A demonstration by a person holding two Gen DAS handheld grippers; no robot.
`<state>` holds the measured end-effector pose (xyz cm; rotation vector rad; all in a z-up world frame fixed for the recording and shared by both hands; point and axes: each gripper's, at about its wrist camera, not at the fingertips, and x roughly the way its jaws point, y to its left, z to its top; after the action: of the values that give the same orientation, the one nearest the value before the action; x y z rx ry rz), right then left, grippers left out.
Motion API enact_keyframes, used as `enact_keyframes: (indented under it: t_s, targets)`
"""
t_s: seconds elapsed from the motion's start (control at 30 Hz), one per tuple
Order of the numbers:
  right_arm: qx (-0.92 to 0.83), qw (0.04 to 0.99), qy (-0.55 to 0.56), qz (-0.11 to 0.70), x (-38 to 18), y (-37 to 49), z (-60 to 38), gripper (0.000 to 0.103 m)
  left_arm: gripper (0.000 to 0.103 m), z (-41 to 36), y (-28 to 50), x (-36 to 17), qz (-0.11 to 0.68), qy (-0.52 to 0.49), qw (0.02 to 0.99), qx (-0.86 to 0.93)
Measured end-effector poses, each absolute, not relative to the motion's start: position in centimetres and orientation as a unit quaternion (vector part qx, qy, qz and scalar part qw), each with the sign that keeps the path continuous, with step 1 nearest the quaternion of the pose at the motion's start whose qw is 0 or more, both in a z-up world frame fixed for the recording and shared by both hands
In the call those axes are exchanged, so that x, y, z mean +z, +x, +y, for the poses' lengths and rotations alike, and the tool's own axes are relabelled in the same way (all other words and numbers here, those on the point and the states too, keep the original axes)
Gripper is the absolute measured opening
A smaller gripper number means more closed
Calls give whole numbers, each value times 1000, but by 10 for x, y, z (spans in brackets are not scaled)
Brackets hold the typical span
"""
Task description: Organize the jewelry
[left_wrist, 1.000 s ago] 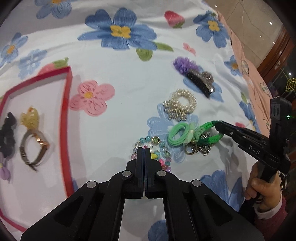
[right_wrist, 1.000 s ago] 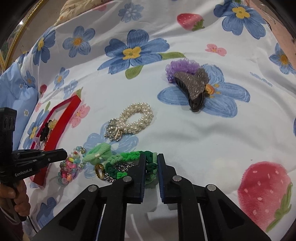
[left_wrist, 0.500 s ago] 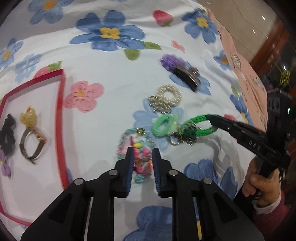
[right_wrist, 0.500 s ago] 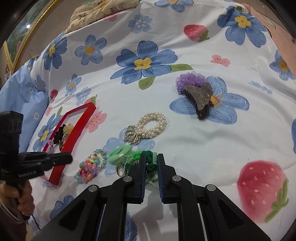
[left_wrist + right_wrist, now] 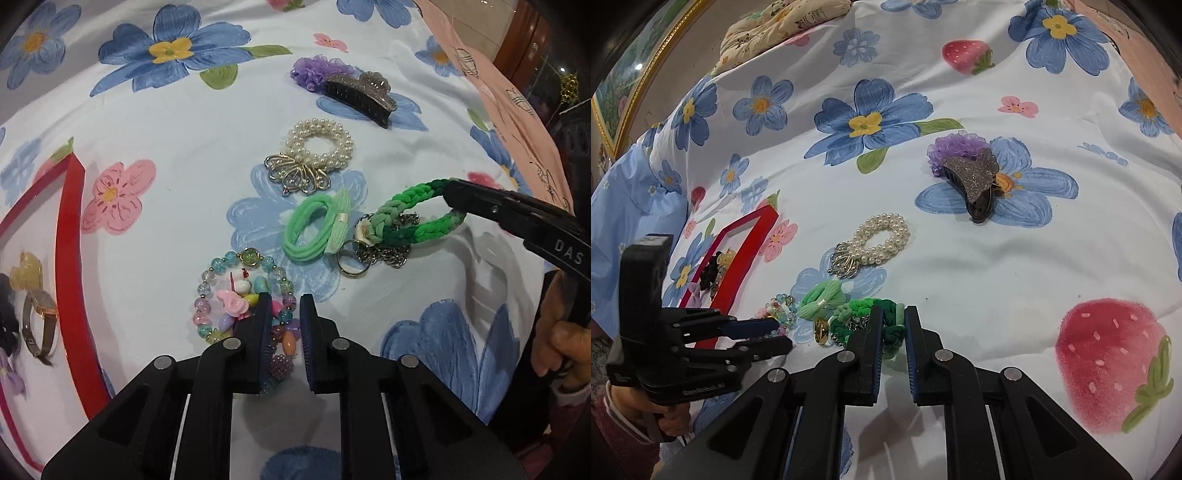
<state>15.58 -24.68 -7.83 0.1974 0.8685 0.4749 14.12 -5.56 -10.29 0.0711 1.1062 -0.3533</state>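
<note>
Closing on the colourful bead bracelet [image 5: 243, 295], the left gripper [image 5: 282, 306] is bearing down with its jaws set either side of the bracelet's near edge; they have just been closing, with beads and charms caught between them, so they are clenching on that strand. The right gripper [image 5: 891, 325] is clamping the green braided bracelet [image 5: 875, 314], whose far end is lifting off the floral bedspread [image 5: 192, 140] while its chain and key ring are trailing on the cloth.

Taking the red tray [image 5: 72, 236] as the landmark: the bead bracelet is lying just beside the tray's right wall, the light green hair tie [image 5: 314, 232] farther right of it, the pearl bracelet [image 5: 317, 147] beyond that, and the dark hair claw [image 5: 360, 96] farthest away. Inside the tray a watch [image 5: 38, 321] is already resting.

The risks, as judged: the left jaws are gripping only a few beads, so the elastic strand could slip free or snap back on lifting. The braided bracelet's dangling chain is touching the hair tie and could drag it along. Soft bedding could give under pressure.
</note>
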Motion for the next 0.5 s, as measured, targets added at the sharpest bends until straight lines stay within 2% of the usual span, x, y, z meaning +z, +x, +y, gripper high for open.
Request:
enact_keyframes:
  t_s: [0.23, 0.5]
  targets:
    - [234, 875, 99, 412, -74, 156, -245, 11, 6, -37, 132, -78, 494, 1, 854, -164]
    - [252, 878, 95, 395, -55, 150, -231, 11, 6, 6, 114, -39, 455, -81, 872, -161]
